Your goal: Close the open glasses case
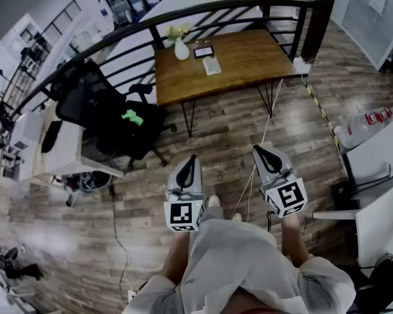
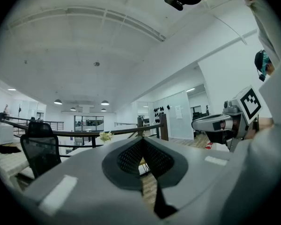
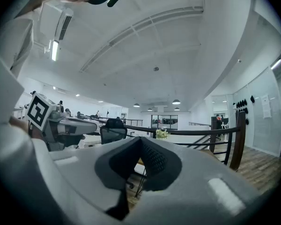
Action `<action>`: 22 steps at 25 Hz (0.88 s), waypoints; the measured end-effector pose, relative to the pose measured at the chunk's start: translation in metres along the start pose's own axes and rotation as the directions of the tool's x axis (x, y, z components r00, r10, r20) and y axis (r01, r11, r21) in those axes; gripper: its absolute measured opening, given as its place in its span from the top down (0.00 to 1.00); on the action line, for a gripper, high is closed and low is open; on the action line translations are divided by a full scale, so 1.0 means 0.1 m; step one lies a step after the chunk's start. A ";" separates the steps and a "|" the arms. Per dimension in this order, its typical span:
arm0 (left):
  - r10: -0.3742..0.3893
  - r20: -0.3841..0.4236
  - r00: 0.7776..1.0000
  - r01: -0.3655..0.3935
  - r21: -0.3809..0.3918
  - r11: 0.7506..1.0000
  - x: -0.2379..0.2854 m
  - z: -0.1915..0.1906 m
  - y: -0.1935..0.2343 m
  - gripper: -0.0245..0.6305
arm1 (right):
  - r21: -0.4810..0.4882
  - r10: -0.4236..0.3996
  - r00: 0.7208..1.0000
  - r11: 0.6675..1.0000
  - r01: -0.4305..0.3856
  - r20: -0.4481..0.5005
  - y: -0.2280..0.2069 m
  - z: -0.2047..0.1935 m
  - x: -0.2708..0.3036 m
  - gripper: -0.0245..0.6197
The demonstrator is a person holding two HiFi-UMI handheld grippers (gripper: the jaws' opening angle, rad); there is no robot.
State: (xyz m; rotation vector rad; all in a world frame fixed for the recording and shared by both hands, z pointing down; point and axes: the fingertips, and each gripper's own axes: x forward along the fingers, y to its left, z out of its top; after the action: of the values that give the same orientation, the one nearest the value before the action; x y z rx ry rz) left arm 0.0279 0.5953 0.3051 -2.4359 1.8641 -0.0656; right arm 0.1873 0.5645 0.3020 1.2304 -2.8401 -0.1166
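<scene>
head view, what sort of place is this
Probably an open-plan office, perhaps on an upper level: a black swivel chair at a white desk, and a wooden table set against a black railing.

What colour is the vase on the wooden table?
The vase is white. It shows best in the head view.

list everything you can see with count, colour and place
table: one, brown wood, top centre by the railing
vase: one, white with pale flowers, table's left end
dark flat item: one, black, beside the vase
pale oblong item: one, white, mid-table, maybe the glasses case
office chair: one, black, left of the table, green thing on its seat
railing: one, black, curving behind the table
left claw: one, grey, shut, empty, over the floor
right claw: one, grey, shut, empty, beside it
</scene>
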 end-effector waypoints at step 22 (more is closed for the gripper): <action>-0.003 -0.011 1.000 0.003 -0.022 1.000 1.37 -0.08 0.68 0.94 | -0.040 0.008 1.000 0.999 -0.009 -0.029 -0.71 -0.05 1.45 0.96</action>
State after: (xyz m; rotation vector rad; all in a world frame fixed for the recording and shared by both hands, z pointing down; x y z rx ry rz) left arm -0.0021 0.4448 0.3062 -2.4578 1.8761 -0.0595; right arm 0.1399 0.4102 0.3029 1.2021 -2.8038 -0.1535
